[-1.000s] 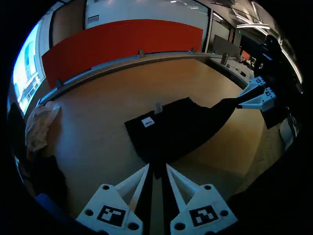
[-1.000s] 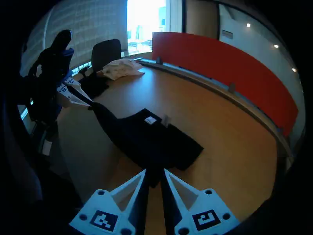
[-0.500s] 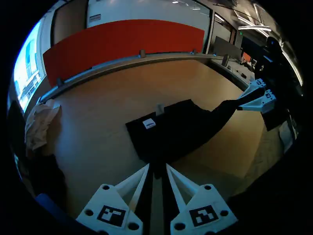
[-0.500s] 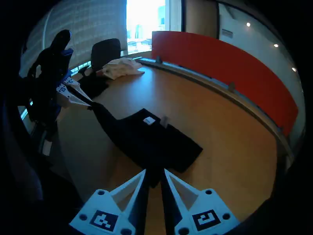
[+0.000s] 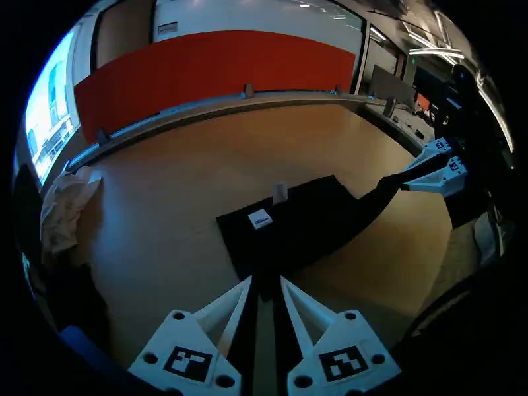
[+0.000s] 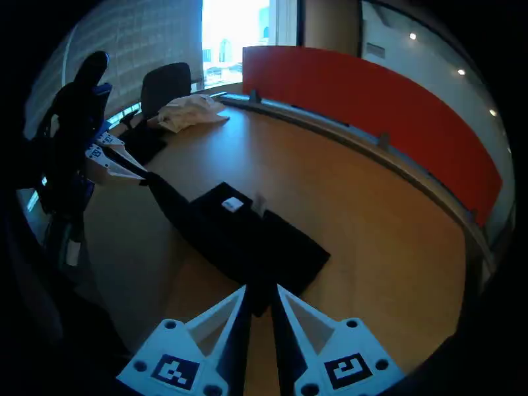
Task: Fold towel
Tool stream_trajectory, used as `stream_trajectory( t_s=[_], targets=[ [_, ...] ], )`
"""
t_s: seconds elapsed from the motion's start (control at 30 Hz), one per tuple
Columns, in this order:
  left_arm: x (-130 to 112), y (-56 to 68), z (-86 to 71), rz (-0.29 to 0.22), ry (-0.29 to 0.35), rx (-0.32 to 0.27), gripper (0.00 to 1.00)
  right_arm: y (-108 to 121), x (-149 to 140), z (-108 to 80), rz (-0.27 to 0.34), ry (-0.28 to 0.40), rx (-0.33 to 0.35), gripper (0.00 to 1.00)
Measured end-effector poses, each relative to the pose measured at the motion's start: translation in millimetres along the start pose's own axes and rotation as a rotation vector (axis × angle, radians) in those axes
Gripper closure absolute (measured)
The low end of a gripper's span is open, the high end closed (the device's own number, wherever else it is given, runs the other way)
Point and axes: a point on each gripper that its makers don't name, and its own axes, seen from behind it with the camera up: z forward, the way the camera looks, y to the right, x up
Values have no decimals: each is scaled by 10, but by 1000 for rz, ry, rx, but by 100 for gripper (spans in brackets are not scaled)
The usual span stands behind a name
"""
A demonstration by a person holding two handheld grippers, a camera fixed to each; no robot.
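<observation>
A big brown wooden table [image 5: 198, 165] spreads across both views. A long red wall panel [image 5: 218, 66] stands along the far edge of the table, at 12 o'clock in the left gripper view and up toward 2 o'clock in the right gripper view. The black towel [image 5: 310, 218] lies in the middle of the table. Most of it is flat on the wood, but two corners are lifted up off it. In the right gripper view a dark chair [image 6: 162, 86] stands at 11 o'clock, past the table edge, and a crumpled cream cloth [image 6: 188, 111] sits on the table just beside it. The left gripper [image 5: 266, 280] is at 6 o'clock in its own view. Its two white fingers are squeezed together on one near corner of the towel. The right gripper [image 6: 263, 290] is at 6 o'clock in its own view, and its fingers pinch the other near corner the same way. In the left gripper view the right gripper is at 3 o'clock, with a strip of towel pulled up to its tips. A small white label [image 5: 260, 218] lies on top of the towel, near the middle.
</observation>
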Motion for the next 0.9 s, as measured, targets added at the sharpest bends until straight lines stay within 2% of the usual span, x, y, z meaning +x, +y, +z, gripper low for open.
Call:
stream_trajectory(
  t_s=[0.47, 0.9],
  targets=[
    [151, -180, 456, 5, -6, 28, 86, 360, 79, 387, 31, -14, -42, 81],
    [126, -280, 706, -18, -27, 39, 86, 475, 22, 640, 55, -38, -44, 81]
  ],
)
